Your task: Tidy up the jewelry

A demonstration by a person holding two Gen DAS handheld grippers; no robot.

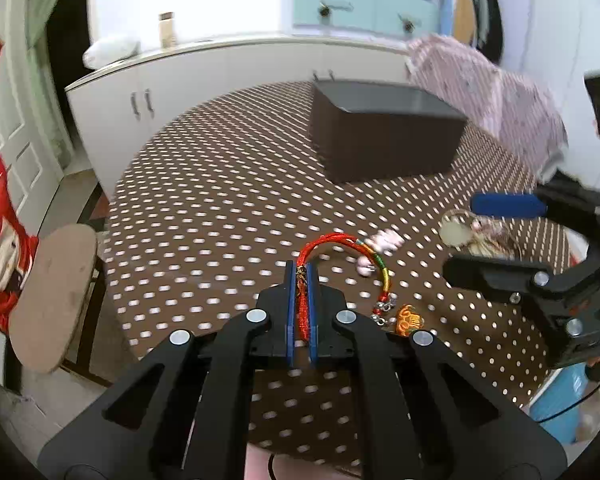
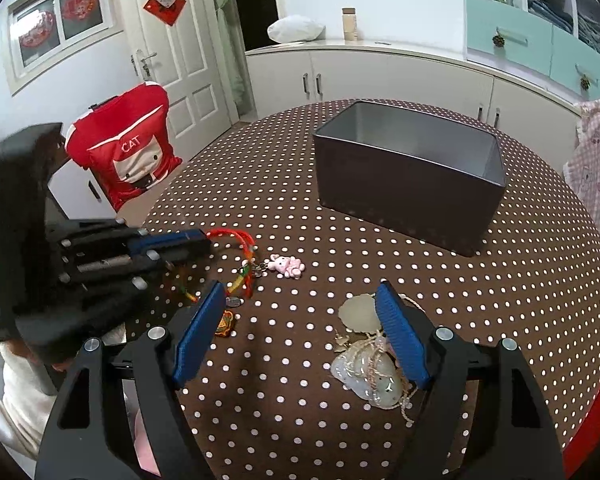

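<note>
Pressed together, our left gripper pinches a red cord bracelet between its blue ribbed pads; the woven loop arches out past the tips, turns rainbow-striped on its far side, and ends in small silver bells and an orange embroidered charm that rest on the cloth. Our right gripper stands spread wide, holding nothing, its right pad just over a heap of pale, glossy jade-like discs tied with tan twine. A pink rubbery bunny charm lies between the two tools, beside the bracelet's striped part. All of this sits near our edge of a round table under a brown cloth with white polka dots. Toward the far edge stands a dark, matte, rectangular box, open at the top, its smooth grey inside showing nothing in it as far as we can see. Beyond the table runs a curved white cabinet with metal handles, a white bundle and a tan bottle on its top. A chair in a red cover lettered CAT stands at the left, before a white panelled door; a pink patterned cloth hangs at the right.
</note>
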